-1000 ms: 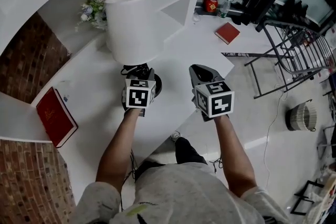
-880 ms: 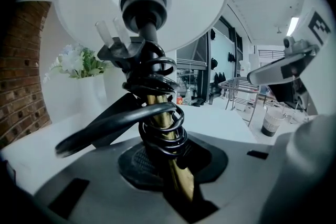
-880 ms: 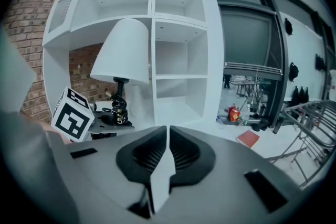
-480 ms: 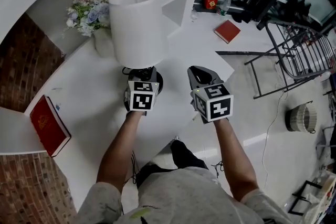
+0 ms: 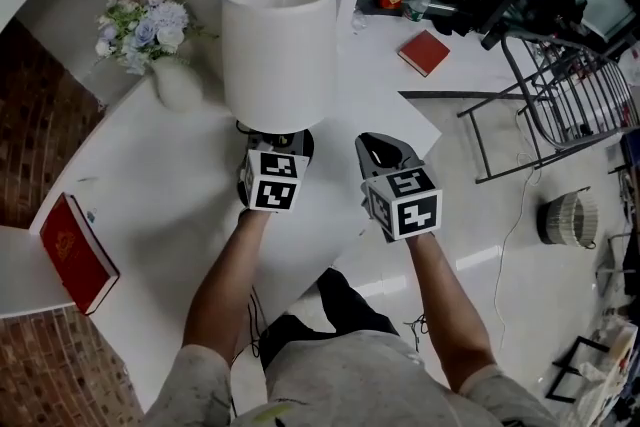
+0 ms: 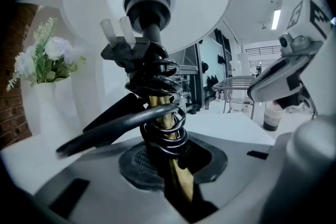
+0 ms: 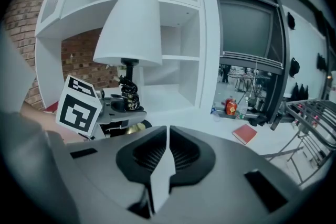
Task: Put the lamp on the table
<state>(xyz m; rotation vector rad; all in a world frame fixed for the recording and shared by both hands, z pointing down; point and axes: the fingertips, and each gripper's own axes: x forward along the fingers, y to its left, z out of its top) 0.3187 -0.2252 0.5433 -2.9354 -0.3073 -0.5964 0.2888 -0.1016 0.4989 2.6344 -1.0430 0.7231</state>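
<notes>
Lamp [image 5: 277, 45] pinched at brass stem [image 6: 181, 178] by left gripper [image 5: 272, 150]; right gripper [image 7: 167, 157] pressed together, empty. Risk: top-heavy shade [image 7: 128, 29] swings lamp in grip, base [image 5: 301, 143] lands crooked on bench [image 5: 180, 185], topples.

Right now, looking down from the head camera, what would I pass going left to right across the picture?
red book → flowers → lamp → right gripper → black metal frame. The left gripper sits directly below the lamp, and a second red book sits above the right gripper, so both are left out.
</notes>
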